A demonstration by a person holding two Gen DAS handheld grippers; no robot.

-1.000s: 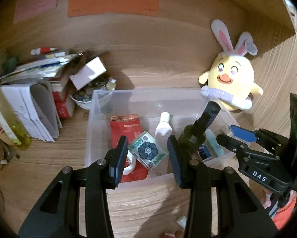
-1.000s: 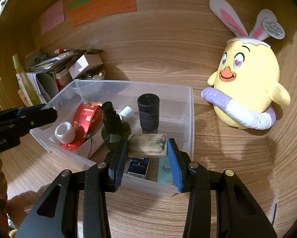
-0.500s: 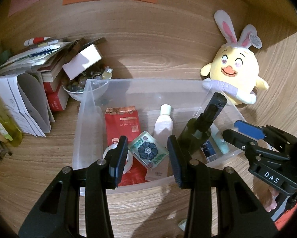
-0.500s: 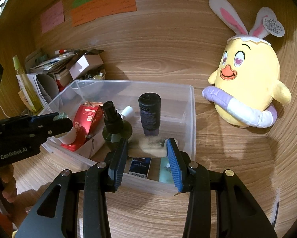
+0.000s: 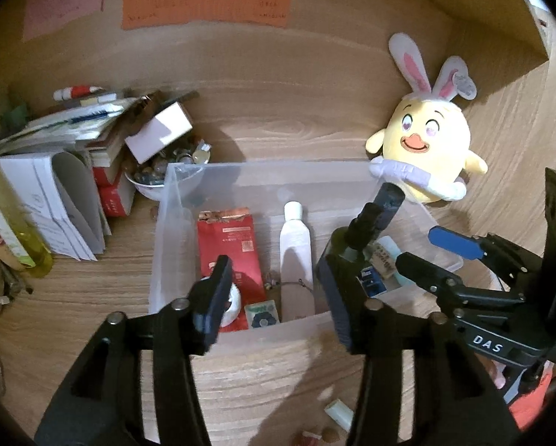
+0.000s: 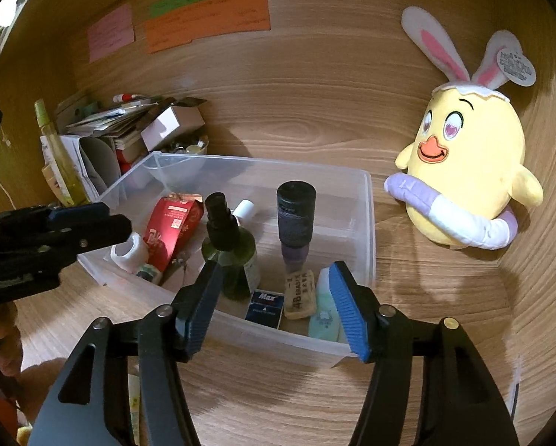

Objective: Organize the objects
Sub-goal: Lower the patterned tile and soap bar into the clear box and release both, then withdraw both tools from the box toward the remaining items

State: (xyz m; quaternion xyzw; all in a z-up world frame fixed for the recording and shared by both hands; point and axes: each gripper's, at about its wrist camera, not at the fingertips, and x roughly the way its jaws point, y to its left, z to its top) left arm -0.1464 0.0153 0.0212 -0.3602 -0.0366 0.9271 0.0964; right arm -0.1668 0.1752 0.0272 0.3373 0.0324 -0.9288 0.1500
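A clear plastic bin (image 5: 166, 245) (image 6: 367, 223) sits on the wooden desk. It holds a red packet (image 5: 227, 245), a white tube (image 5: 295, 256), a green patterned tin (image 5: 263, 312), a tape roll (image 6: 129, 252), a dark green spray bottle (image 6: 233, 256), a black-capped bottle (image 6: 294, 215), a beige eraser (image 6: 299, 293), a blue Max box (image 6: 265, 306) and a pale green pack (image 6: 324, 316). My left gripper (image 5: 278, 297) is open and empty above the bin's near wall. My right gripper (image 6: 274, 308) is open and empty above the bin's near right end, also showing in the left wrist view (image 5: 426, 256).
A yellow bunny-eared plush (image 6: 467, 178) (image 5: 426, 148) leans at the back right. Stacked papers, books and a white box (image 5: 159, 137) stand at the back left beside a bowl of small items (image 5: 155, 182) and a yellow-green bottle (image 5: 21, 238). Small scraps (image 5: 337, 412) lie on the desk in front.
Both grippers opened. The green patterned tin left the left gripper and the beige eraser left the right gripper; both now lie in the bin.
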